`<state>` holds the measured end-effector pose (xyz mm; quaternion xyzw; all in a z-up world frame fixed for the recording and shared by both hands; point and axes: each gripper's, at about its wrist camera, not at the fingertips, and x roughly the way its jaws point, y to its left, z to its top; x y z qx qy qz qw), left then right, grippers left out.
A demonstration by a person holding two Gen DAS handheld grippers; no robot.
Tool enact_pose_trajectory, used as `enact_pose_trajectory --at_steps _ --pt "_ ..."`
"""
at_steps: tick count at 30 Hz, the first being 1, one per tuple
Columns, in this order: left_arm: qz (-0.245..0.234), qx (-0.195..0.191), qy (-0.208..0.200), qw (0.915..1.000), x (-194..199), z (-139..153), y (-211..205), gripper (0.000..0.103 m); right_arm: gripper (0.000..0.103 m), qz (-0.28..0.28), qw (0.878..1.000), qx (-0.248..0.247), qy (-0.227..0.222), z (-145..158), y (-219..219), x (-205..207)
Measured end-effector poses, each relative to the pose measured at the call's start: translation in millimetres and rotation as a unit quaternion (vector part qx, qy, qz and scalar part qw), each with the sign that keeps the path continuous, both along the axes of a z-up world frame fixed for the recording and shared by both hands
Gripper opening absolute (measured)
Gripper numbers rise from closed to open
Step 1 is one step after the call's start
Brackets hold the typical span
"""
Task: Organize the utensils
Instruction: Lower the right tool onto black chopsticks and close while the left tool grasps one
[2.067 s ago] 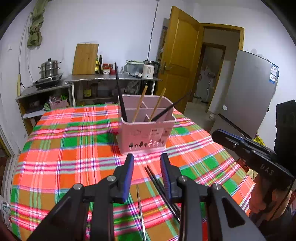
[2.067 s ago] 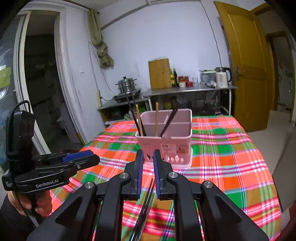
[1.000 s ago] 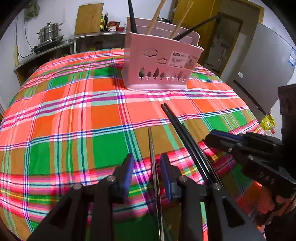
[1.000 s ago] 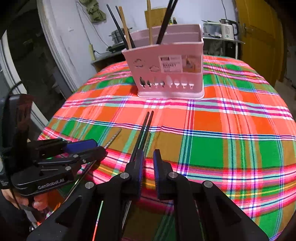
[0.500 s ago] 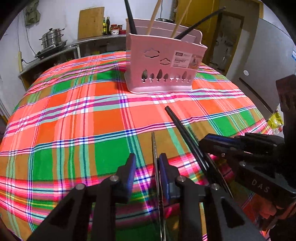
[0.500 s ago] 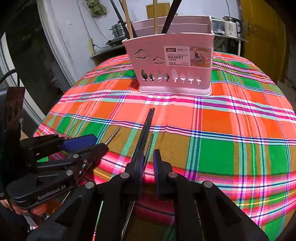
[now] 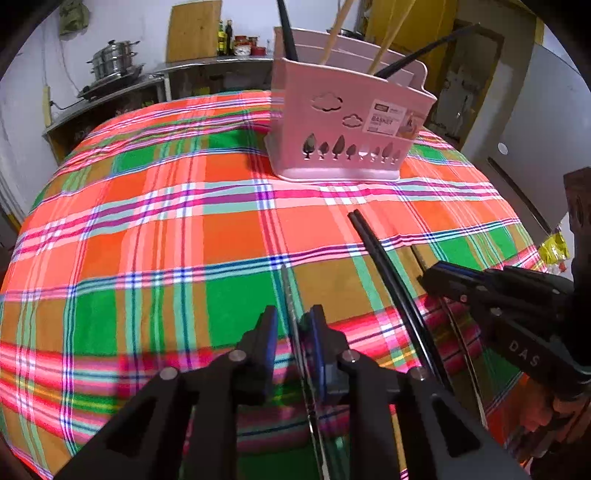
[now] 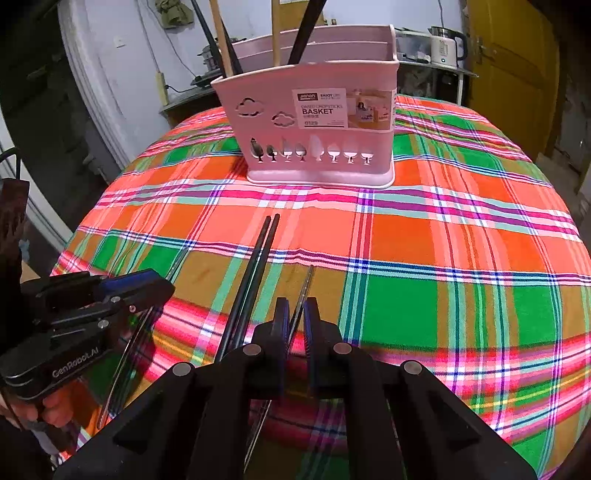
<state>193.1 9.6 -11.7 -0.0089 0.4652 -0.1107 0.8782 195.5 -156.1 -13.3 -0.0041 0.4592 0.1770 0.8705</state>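
A pink utensil basket [image 7: 351,122] [image 8: 317,125] stands upright on the plaid tablecloth, with black and wooden chopsticks standing in it. A pair of black chopsticks [image 7: 384,266] [image 8: 255,262] lies on the cloth in front of it. My left gripper [image 7: 291,332] is low over a thin metal chopstick [image 7: 291,295], jaws narrowly open around it. My right gripper [image 8: 297,317] straddles another thin metal chopstick [image 8: 306,284], jaws nearly closed but with a gap. Each gripper shows in the other's view, the right [image 7: 480,291] and the left [image 8: 110,291].
The round table's plaid cloth [image 7: 147,221] drops off at its near edge. A counter with a steamer pot [image 7: 110,66] and cutting board [image 7: 194,29] stands behind. A yellow door [image 8: 513,66] and kettle [image 8: 443,48] are at the back right.
Both grippers have dropped from above the basket to the near table edge and moved forward. Each now straddles a metal chopstick, and the left jaws have narrowed.
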Motion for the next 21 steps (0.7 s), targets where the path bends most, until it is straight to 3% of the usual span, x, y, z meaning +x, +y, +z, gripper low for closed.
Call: enact_pose_trajectory --at_steps 8,10,12,21 --pt "-0.009 0.019 -0.005 0.9998 11.3 -0.7 -8.2 0.020 0.006 0.001 1.000 -0.017 -0.005 0.1 7.0 6.8" --pt "-0.008 0.021 -0.004 0.9997 11.7 -0.5 -10.1 0.010 0.004 0.001 1.000 -0.012 -0.004 0.2 6.7 7.7" --pt "-0.010 0.013 -0.002 0.9999 11.3 0.4 -8.4 0.006 0.004 0.001 1.000 -0.005 -0.006 2.3 5.0 7.1" --pt "-0.015 -0.009 -0.029 0.9994 1.4 25.6 -4.7 0.005 0.004 0.002 0.998 0.026 -0.056 39.1 -6.6 -5.8"
